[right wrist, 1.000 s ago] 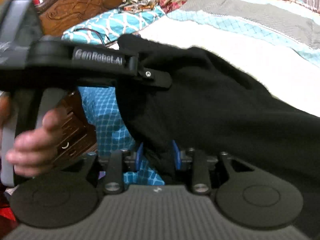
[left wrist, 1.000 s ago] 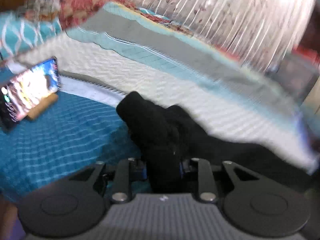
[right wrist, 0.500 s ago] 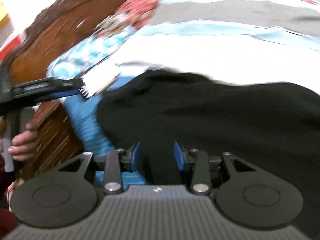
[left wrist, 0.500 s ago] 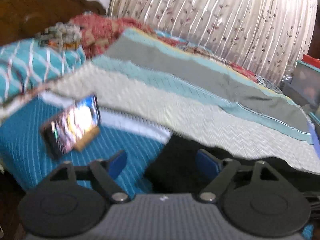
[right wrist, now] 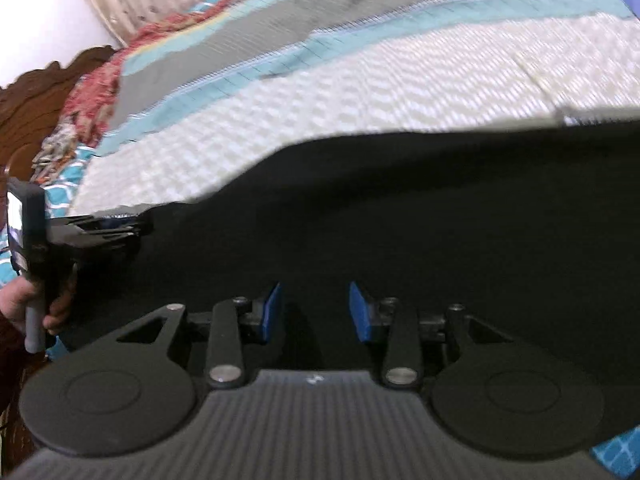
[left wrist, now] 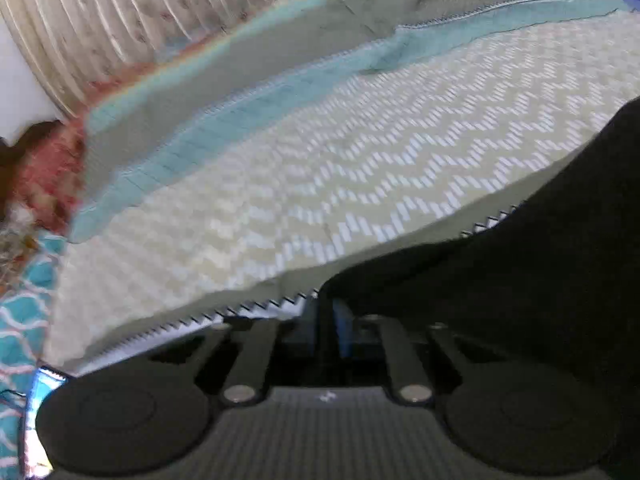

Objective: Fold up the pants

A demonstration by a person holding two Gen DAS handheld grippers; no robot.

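Black pants [right wrist: 400, 208] spread over striped quilt [right wrist: 360, 80], hiding its near part.

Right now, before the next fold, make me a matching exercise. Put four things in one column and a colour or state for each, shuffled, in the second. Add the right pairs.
Things:
1. pants
2. curtain
3. headboard
4. left gripper

Colour or state:
A. brown carved wood
B. shut on an edge of cloth
C. black
D. pale, with stripes

Pairs: 1-C, 2-D, 3-A, 4-B
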